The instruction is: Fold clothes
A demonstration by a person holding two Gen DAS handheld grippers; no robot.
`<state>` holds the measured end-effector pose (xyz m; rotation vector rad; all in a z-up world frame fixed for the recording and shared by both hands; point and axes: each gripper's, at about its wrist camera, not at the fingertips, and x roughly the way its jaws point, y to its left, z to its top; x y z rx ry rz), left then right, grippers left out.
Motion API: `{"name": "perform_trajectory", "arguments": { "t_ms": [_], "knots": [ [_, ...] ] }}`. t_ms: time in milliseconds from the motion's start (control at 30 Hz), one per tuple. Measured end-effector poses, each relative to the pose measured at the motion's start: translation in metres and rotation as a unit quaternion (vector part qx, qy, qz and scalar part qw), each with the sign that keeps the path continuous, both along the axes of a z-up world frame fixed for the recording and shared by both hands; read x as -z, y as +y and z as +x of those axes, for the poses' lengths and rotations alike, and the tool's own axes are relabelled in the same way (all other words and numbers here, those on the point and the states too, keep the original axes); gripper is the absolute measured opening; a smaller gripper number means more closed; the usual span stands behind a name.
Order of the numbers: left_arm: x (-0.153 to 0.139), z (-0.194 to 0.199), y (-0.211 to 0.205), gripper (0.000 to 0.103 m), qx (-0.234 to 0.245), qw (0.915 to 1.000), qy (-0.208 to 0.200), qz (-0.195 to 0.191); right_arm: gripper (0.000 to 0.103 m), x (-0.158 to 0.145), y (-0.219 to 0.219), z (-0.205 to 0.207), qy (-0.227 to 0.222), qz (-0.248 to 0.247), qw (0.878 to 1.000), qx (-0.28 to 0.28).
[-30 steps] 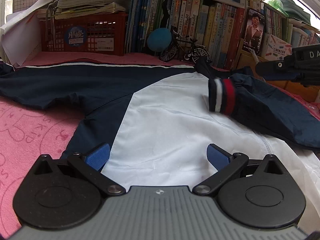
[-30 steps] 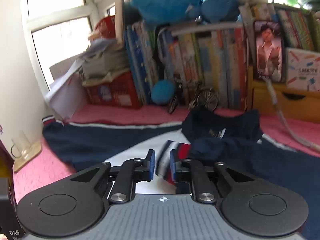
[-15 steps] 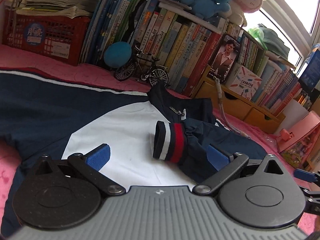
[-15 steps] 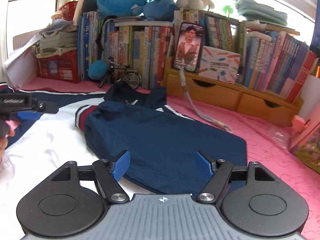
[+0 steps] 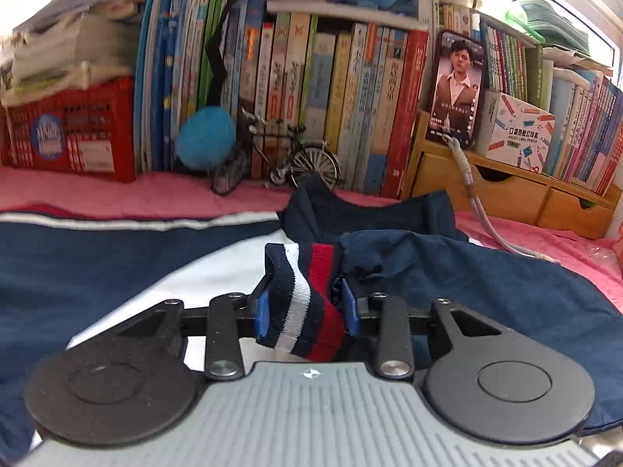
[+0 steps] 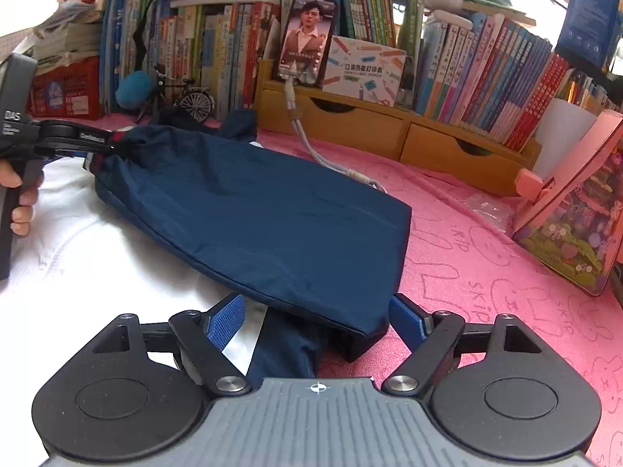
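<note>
The left tool (image 5: 305,305) is clamped on the striped cuff (image 5: 301,295) of the jacket sleeve (image 6: 253,210); the right tool (image 6: 317,317) is spread apart at the sleeve's near end.

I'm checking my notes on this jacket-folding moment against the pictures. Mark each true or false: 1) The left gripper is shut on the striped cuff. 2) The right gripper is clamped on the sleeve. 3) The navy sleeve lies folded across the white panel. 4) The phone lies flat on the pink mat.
1) True: the left gripper is shut on the striped cuff.
2) False: the right gripper is open around the navy sleeve.
3) True: it lies over the white panel.
4) False: the phone stands propped against the books.
</note>
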<state>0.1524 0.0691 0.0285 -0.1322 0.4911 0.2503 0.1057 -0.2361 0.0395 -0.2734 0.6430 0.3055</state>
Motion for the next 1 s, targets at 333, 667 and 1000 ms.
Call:
{"name": "perform_trajectory", "arguments": {
  "t_ms": [333,667,1000],
  "knots": [
    [-0.011,-0.024,0.069,0.043,-0.064,0.9943,0.000,0.085,0.087,0.006,0.011,0.010,-0.016,-0.034,0.999,0.000],
    [0.018,-0.023,0.102,0.076,-0.073,0.9938,0.067,0.051,0.088,0.006,0.061,0.004,-0.054,-0.090,0.992,-0.066],
    [0.028,-0.021,0.114,0.100,-0.022,0.9950,0.098,0.003,0.099,0.023,0.005,0.046,-0.054,-0.101,0.992,0.051]
  ]
}}
